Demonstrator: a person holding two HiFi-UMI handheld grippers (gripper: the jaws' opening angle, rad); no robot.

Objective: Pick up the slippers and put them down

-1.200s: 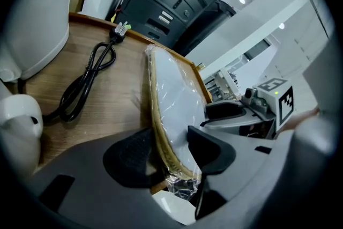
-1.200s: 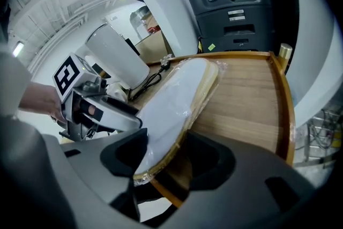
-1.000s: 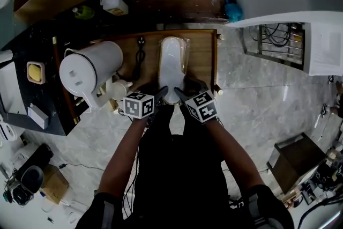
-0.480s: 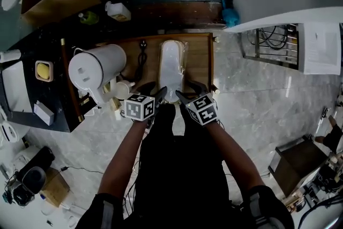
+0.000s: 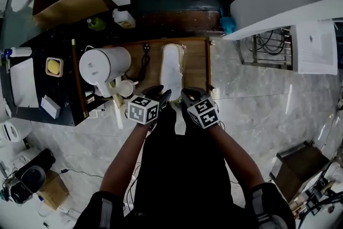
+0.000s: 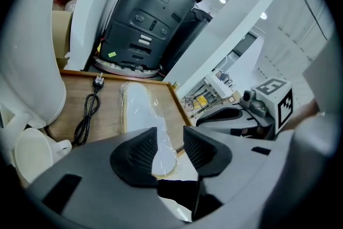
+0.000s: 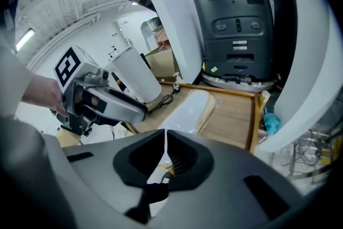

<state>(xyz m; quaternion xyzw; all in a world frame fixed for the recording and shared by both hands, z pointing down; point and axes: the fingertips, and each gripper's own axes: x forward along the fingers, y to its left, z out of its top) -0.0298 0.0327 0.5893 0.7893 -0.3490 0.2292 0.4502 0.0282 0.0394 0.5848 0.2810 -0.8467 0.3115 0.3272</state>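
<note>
1. Lying lengthwise on the wooden table (image 5: 197, 61), the slippers (image 5: 172, 67) were a pale pair wrapped in clear film, their far end pointing toward a big dark machine (image 6: 150, 13).
2. The left tongs (image 5: 159, 95) hovered at the near end of the slippers, by the table's front edge.
3. Seen in the left gripper view, the left tongs (image 6: 170, 139) stood a narrow gap apart and gripped nothing. The near end of the slippers (image 6: 140, 110) showed through that gap, beyond the jaws.
4. The right tongs (image 5: 190, 95) sat just beside the left ones, at the right side of that same near end.
5. Seen in the right gripper view, the right tongs (image 7: 164, 139) were pressed almost together, with only a thin sliver between the jaws and nothing visibly clamped. The slippers (image 7: 193, 107) lay ahead on the table (image 7: 230, 120).
6. A white jug (image 5: 103, 64) stood at the table's left side, well apart from the slippers.
7. A coiled black cord (image 5: 143, 59) lay between the jug and the slippers.
8. A small white cup (image 5: 124, 88) sat near the jug's base.
</note>
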